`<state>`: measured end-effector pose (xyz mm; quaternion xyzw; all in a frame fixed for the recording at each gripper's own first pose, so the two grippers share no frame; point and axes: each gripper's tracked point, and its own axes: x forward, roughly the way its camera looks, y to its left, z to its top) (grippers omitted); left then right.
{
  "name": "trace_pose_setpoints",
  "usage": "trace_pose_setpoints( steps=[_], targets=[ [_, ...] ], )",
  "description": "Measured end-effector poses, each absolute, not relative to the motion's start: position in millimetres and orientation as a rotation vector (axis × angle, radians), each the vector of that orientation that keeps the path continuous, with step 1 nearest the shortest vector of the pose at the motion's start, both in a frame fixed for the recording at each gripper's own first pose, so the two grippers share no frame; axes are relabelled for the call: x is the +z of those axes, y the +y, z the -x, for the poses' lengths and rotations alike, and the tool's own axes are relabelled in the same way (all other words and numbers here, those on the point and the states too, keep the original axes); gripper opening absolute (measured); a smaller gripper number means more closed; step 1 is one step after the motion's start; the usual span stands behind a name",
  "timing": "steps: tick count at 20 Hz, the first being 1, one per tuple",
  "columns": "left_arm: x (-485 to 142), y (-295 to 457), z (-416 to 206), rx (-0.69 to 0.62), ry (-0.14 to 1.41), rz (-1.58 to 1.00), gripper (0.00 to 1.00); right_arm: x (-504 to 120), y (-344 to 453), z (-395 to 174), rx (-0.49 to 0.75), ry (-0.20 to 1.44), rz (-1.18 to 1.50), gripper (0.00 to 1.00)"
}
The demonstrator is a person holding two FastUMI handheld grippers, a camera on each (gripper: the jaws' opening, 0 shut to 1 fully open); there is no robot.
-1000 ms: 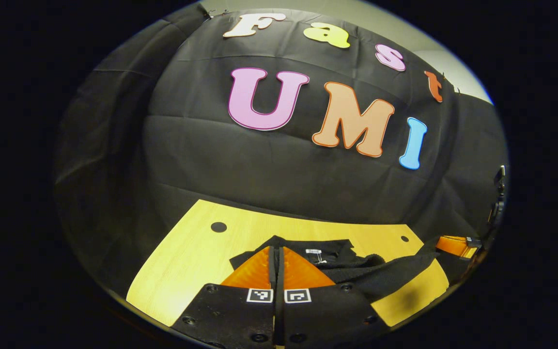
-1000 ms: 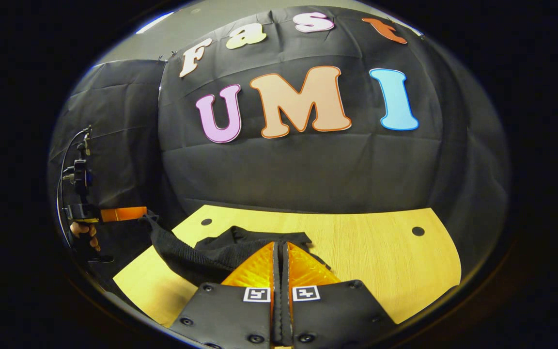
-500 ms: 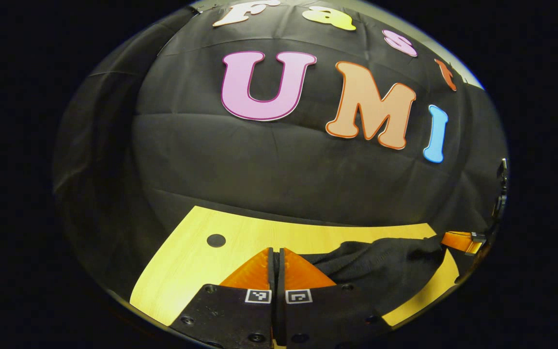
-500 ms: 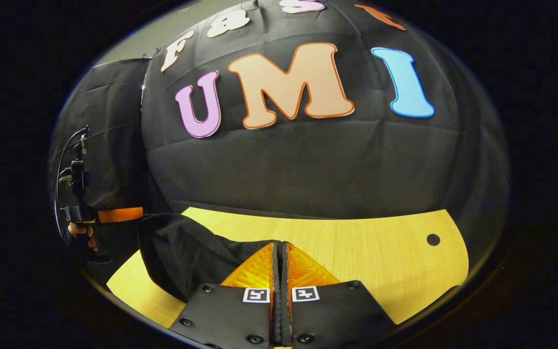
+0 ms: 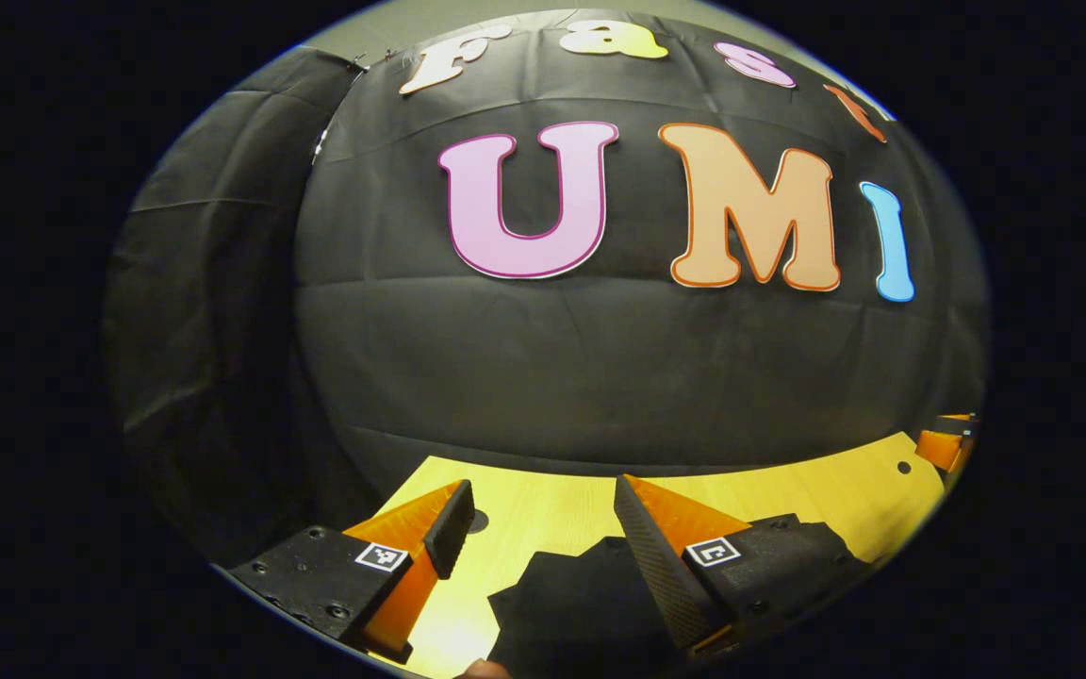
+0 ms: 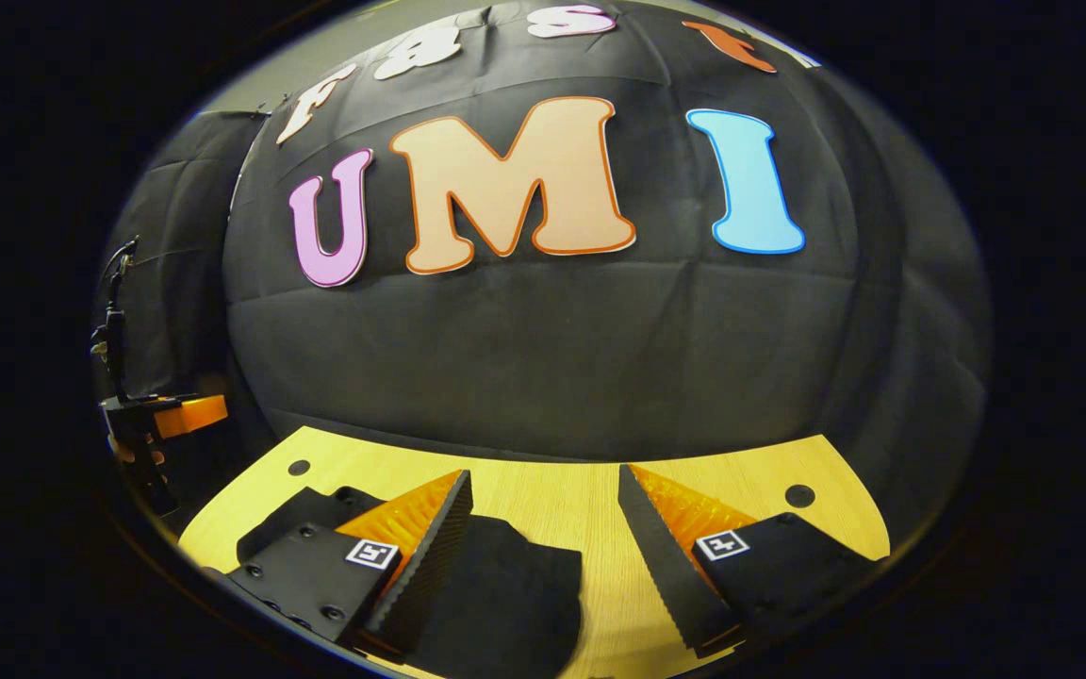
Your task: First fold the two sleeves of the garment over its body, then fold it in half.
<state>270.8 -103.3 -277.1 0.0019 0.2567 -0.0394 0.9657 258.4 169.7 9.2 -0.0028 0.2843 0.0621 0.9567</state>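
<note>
**Both grippers open above a folded black garment**

A black garment (image 5: 590, 604) lies on a pale wooden surface (image 5: 552, 505) in front of a black cloth wall. In the left gripper view, the left gripper (image 5: 543, 538) is spread wide with nothing between its fingers. The garment sits just below and ahead of it, under the gap and the right-hand finger. Whether the fingers touch the cloth cannot be told.

In the right gripper view, the right gripper (image 6: 543, 538) is likewise spread wide and holds nothing. The garment (image 6: 496, 594) lies low in the picture, under and beside the left-hand finger, with a rounded edge reaching toward the middle of the gap. Bare wood shows under the other finger. Far off at the left edge of this view, the other gripper (image 6: 187, 411) appears, held by a hand (image 6: 128, 448).

The garment looks compact, as though the folding is done or nearly so. It is judged soft, light and limp. It would sag and unfold if lifted from one point. A pinch at a corner or along a doubled edge, catching all layers, would suit best. Thin cloth lying flat may be hard to get a finger under.
</note>
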Motion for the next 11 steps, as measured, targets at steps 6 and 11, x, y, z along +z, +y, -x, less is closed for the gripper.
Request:
trace_pose_setpoints(
  steps=[6, 11],
  targets=[
    [-219, -89, -251, -0.074, 0.435, 0.015, 0.88, 58, 172, -229, 0.120, 0.488, 0.044, 1.00],
    [-151, -71, -206, -0.082, 0.322, 0.015, 0.94, 108, 174, -166, 0.093, 0.395, 0.074, 0.98]
  ],
)
